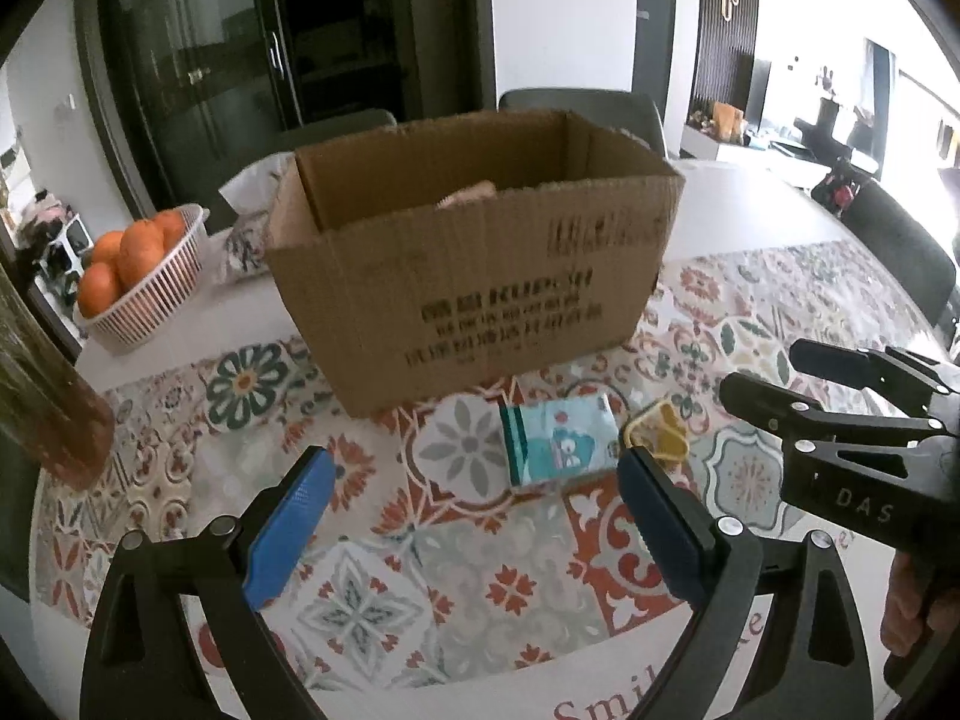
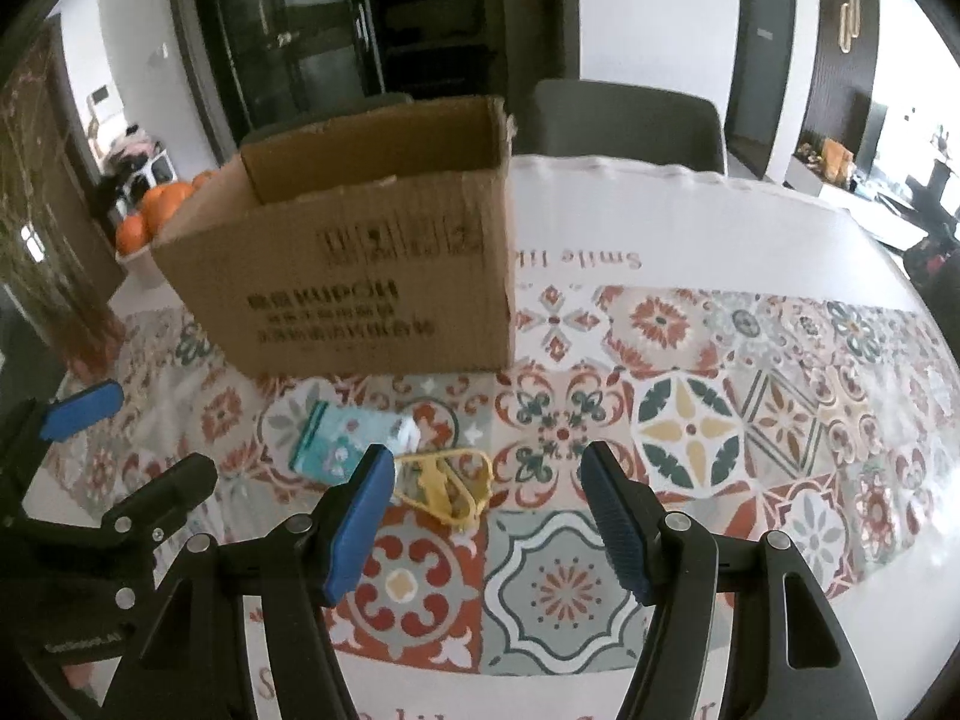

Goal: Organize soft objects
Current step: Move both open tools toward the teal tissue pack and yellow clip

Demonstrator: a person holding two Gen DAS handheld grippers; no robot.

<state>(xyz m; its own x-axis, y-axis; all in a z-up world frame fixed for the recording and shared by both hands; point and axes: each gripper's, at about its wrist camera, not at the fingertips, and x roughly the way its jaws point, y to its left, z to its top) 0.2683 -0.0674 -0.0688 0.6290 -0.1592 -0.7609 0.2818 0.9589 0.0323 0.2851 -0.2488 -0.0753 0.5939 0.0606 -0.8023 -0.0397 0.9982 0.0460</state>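
An open cardboard box [image 1: 474, 264] stands on the patterned tablecloth; it also shows in the right wrist view [image 2: 360, 276]. Something pinkish [image 1: 468, 195] shows inside it. In front of the box lies a teal tissue pack [image 1: 561, 441], also in the right wrist view [image 2: 348, 441]. Next to it lies a small yellow soft item [image 1: 657, 429], also in the right wrist view [image 2: 447, 483]. My left gripper [image 1: 474, 480] is open and empty, just short of the tissue pack. My right gripper [image 2: 486, 480] is open and empty, just short of the yellow item; it shows from the side in the left wrist view [image 1: 762, 375].
A white basket of oranges [image 1: 141, 276] stands left of the box, with a tissue box [image 1: 252, 222] behind it. A brownish vase [image 1: 48, 384] is at the left edge. Grey chairs [image 2: 630, 120] stand behind the table.
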